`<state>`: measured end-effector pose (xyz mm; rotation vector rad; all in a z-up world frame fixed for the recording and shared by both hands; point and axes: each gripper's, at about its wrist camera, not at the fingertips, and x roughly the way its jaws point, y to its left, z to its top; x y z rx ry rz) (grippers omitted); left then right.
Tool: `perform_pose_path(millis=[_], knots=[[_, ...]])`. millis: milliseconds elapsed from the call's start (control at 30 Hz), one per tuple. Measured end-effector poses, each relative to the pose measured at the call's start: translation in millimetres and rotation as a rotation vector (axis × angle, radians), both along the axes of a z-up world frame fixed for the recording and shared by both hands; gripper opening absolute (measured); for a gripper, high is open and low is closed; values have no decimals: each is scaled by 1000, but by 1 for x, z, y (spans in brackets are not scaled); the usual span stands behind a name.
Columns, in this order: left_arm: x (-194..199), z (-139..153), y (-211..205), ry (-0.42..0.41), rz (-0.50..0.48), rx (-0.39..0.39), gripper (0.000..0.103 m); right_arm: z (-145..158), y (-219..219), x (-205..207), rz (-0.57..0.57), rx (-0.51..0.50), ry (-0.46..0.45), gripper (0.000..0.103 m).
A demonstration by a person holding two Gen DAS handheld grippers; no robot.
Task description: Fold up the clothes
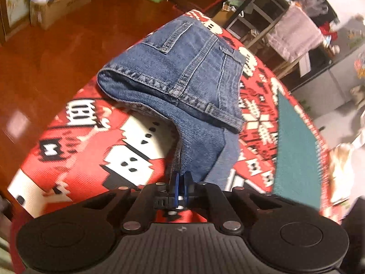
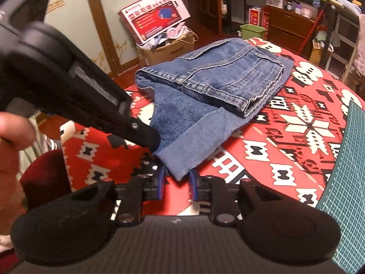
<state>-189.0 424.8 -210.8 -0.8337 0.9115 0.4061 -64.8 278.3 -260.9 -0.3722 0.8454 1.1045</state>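
While pinched by both grippers — jeans (image 2: pixel 205 84), no container.

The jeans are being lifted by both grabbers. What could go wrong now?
The left gripper pinches only a thin edge of the jeans, so the denim might slip free. The right gripper looks open around the cuff, so that side may sag. Pulling could also undo the folded part lying on the tablecloth.

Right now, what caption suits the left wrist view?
Left gripper pinching folded jeans over a red patterned tablecloth.
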Motion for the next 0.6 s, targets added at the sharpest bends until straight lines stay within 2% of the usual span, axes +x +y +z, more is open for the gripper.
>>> perform_pose_path(millis=[133,333,433,600], knots=[[-5,3,9,-37,32,-100,4,-2,5,2,-18,15,12,25],[-11,5,17,-81,61,-182,4,-5,9,-4,-41,28,14,25],[-12,8,19,-93,70,-188,3,-7,17,-7,-71,22,-8,8],[-15,11,16,-102,68,-196,3,4,4,0,-88,20,21,5]])
